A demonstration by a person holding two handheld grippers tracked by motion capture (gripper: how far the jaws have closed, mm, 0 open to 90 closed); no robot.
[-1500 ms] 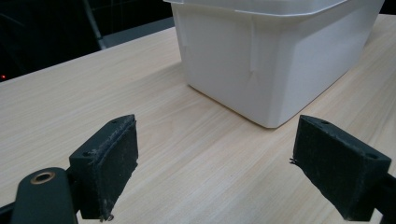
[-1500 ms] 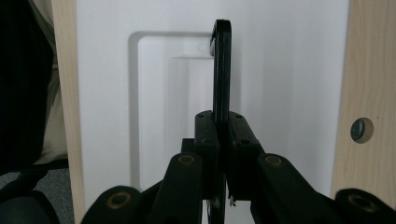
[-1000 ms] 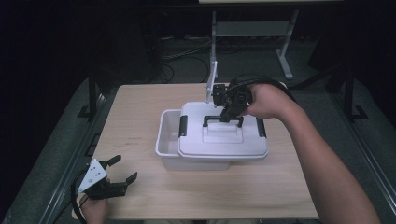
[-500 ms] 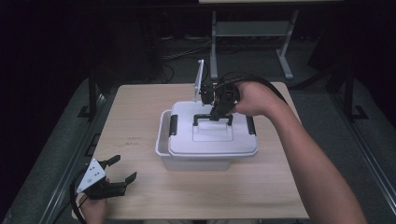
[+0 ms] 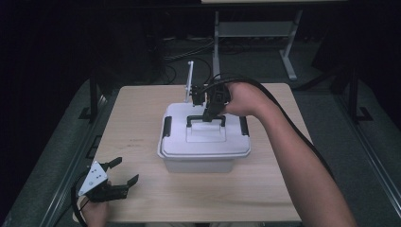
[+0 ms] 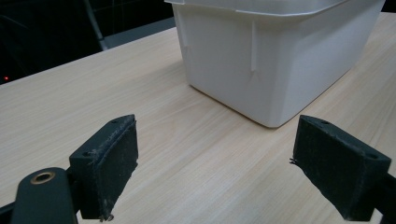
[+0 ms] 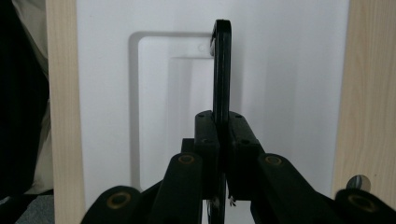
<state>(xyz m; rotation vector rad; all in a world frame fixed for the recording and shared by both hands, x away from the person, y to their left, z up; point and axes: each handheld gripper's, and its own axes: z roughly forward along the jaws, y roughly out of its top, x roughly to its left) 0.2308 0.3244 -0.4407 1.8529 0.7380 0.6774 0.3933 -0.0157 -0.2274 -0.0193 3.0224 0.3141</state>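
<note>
We see a pale wooden tabletop [image 5: 137, 142] over grey floor [image 5: 359, 142]. Behind it stands a white metal frame [image 5: 255, 29], with dark cables [image 5: 184, 52] beside it.

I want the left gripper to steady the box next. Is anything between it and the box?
Nothing visible: bare table lies between the open left gripper and the box.

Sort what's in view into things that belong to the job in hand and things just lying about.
Part of the job:
- white lidded box
- its black handle, clamped in the right gripper
- black side latches

Just lying about:
- left gripper, jaws open, idle near the table's front corner
- white stand behind the box
- cables on the floor
</note>
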